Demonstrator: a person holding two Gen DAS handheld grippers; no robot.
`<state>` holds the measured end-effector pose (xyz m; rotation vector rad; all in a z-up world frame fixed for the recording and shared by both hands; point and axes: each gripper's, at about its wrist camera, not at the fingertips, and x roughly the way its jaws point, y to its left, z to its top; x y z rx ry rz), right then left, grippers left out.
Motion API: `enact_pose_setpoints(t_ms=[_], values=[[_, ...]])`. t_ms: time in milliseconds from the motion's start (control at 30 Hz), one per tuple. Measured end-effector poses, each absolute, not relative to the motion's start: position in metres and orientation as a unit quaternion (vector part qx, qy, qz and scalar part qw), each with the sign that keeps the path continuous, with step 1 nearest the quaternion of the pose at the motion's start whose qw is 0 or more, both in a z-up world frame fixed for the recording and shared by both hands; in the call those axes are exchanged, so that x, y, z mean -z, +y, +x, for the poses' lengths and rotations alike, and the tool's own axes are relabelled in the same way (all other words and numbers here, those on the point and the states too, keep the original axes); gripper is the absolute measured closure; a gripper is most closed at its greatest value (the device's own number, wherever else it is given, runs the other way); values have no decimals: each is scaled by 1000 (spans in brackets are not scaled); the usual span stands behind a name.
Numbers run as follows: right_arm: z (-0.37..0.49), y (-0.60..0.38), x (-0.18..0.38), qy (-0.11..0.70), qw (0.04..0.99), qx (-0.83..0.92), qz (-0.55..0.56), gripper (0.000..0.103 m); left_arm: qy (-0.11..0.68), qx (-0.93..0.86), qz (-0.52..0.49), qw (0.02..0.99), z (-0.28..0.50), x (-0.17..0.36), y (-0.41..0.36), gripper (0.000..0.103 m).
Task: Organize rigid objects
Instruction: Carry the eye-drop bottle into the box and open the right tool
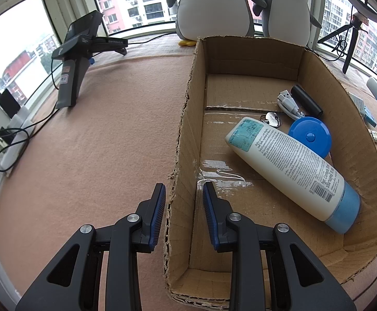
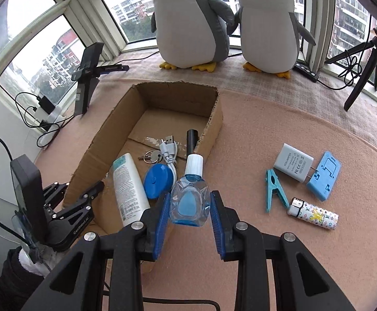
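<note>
Small clear bottle [image 2: 190, 202], blue liquid, white cap: pinched between the blue pads of the right gripper [image 2: 190, 211], cap pointing away from the camera, bottle held up over the near right edge of the cardboard box [image 2: 95, 153]. Fingers pressed on both sides of its body.

Left gripper [image 1: 184, 202]: fingers straddle the box's left wall, one pad outside, one inside, closed down on the cardboard edge. In the right wrist view it sits at the box's near left corner, with a dark sleeve below it.

Inside the box: cream tube [image 1: 289, 167] with blue cap lying diagonally; round blue tape measure [image 1: 309, 136] just beside it; key ring [image 1: 271, 119], white USB cable [image 1: 288, 103] and black cylinder [image 1: 306, 99] farther back.

On the pink surface [image 2: 253, 134] right of the box: grey charger plug [image 2: 293, 165], blue plastic stand [image 2: 323, 176] touching it, blue clothespin [image 2: 274, 189], patterned lighter [image 2: 314, 213] nearest.

Two plush penguins [image 2: 266, 26] stand by the windows behind the box. A spare gripper [image 2: 87, 77] rests far left.
</note>
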<state>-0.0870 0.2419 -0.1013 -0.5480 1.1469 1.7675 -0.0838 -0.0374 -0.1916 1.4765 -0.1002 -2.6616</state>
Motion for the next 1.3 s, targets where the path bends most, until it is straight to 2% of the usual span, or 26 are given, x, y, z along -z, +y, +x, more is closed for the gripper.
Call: enact_pose_setpoints(t_ms=[167,467,1100,1300], values=[[-124,229,91,450,422,-750,-239,75,-29,873,484,46,-84,191,-40,76],[-161,216,103,439,388,-762,-277,75,-29,873,484,46,-84,191,-41,76],[-167,210,102,420,389,-766,-294,73,-29,873,484,46,-84,191,-41,76],[-154,209,100,422,402,-760,-287,69,-30,873,484,46,-84,191,-41,76]])
